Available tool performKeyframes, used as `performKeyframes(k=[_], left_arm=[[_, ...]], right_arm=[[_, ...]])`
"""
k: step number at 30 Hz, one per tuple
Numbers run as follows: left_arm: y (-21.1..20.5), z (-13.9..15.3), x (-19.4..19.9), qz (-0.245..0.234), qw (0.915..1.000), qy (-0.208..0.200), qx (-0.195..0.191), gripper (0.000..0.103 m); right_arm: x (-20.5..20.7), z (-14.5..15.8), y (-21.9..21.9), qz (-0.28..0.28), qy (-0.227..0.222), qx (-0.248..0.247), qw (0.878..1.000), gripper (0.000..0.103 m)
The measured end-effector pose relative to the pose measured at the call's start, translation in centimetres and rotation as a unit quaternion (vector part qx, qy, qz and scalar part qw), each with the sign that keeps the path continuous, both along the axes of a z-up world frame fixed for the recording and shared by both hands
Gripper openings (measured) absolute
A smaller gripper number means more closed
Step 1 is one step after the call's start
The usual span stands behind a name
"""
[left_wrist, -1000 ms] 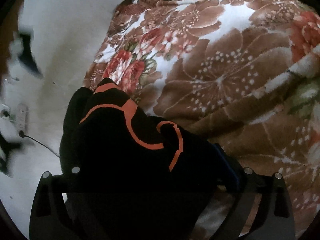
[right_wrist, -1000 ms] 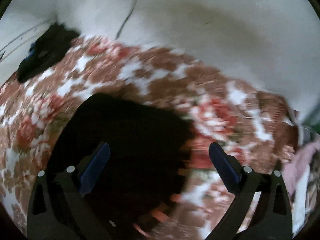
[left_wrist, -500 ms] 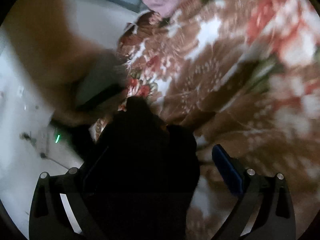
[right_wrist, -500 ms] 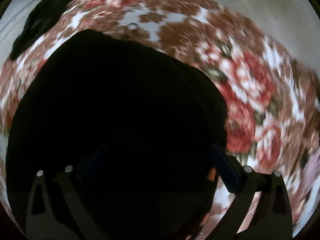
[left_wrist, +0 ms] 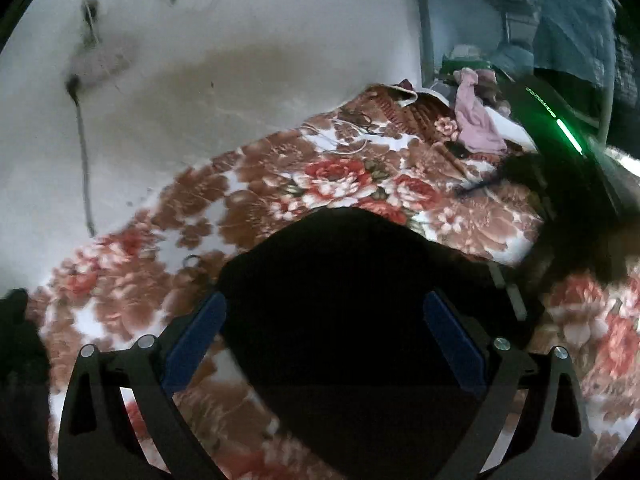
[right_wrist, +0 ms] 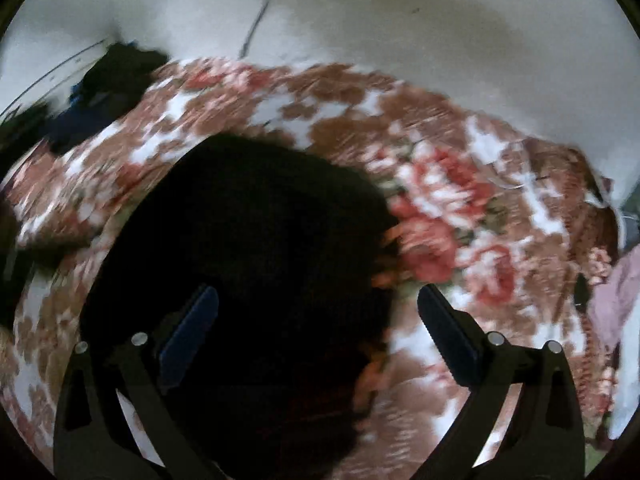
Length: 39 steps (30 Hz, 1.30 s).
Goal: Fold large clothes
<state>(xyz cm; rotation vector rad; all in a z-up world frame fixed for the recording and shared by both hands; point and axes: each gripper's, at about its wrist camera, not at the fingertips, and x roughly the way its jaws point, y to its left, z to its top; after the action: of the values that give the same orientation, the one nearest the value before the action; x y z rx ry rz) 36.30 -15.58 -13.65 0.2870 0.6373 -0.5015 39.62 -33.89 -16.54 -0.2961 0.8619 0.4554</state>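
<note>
A black garment (left_wrist: 352, 280) lies bunched in a dark mound on the floral blanket (left_wrist: 328, 176). My left gripper (left_wrist: 326, 320) is open above it, blue pads wide apart on either side of the cloth. In the right wrist view the same black garment (right_wrist: 248, 280) shows orange trim (right_wrist: 384, 272) along its right edge. My right gripper (right_wrist: 318, 324) is open too, its left pad over the cloth and its right pad over the blanket (right_wrist: 440, 208). The right wrist view is blurred by motion.
A pink cloth (left_wrist: 476, 120) and other clutter lie at the blanket's far end. A dark blurred shape with a green light (left_wrist: 564, 132) stands at the right. A dark pile (right_wrist: 116, 68) sits at the blanket's far left corner. A cable (left_wrist: 82, 132) hangs on the white wall.
The left view swung from the floor side to face the wall, and the garment left its jaws. The right gripper drew back from the cloth, so more blanket shows.
</note>
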Motion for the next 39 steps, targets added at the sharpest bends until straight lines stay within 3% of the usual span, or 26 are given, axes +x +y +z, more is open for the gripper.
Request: performKeyframes(k=[3,5,7,10,15,19,24,28,30,34,39], left_arm=[[-1.5,-3.2,2.8,-0.047,0.9976,0.049,-0.010,0.097],[-2.5,-6.5,3.8,-0.061,0.9947,0.081,0.019,0.097],[-2.7,-8.9,3.6,-0.066,0.9935,0.079,0.049,0.097],[-1.4,-9.5,3.2,-0.068,0.9943,0.071,0.042,0.097],[0.6,-9.3,3.4,-0.048,0.9935,0.062,0.083,0.099],[4.4,-8.4,3.7,0.007,0.9939,0.095,0.056,0.099],[6.1,-5.9,1.8,0.064,0.9914,0.096,0.062,0.097],[6.5,-4.0,-0.7,0.084,0.9876,0.093,0.095,0.097],[6.7,-3.3,-1.7,0.106,0.9827,0.107,0.107,0.097],[7.1,-1.3,-4.3,0.144,0.9792,0.125,0.068,0.097],[6.9,1.2,-8.2,0.171,0.9782,0.116,0.022,0.097]], right_arm=[[0.0,-3.5,1.2,0.015,0.027,-0.021,0.999,0.098],[-0.1,-5.4,0.7,0.015,0.045,-0.007,0.999,0.098],[0.0,-6.7,-0.5,0.010,0.054,0.014,0.998,0.098],[-0.2,-8.3,-2.5,0.005,0.068,0.048,0.997,0.098],[-1.2,-9.4,-4.2,-0.004,0.068,0.062,0.996,0.098],[-2.0,-9.4,-5.8,-0.037,0.081,0.075,0.993,0.098],[-3.5,-6.8,-7.6,-0.072,0.084,0.062,0.992,0.098],[-4.4,-4.1,-10.0,-0.110,0.095,0.106,0.984,0.098],[-4.8,-2.5,-10.5,-0.126,0.087,0.105,0.983,0.098],[-6.3,1.2,-9.6,-0.158,0.052,0.089,0.982,0.098],[-9.0,4.3,-8.6,-0.183,0.032,0.122,0.975,0.098]])
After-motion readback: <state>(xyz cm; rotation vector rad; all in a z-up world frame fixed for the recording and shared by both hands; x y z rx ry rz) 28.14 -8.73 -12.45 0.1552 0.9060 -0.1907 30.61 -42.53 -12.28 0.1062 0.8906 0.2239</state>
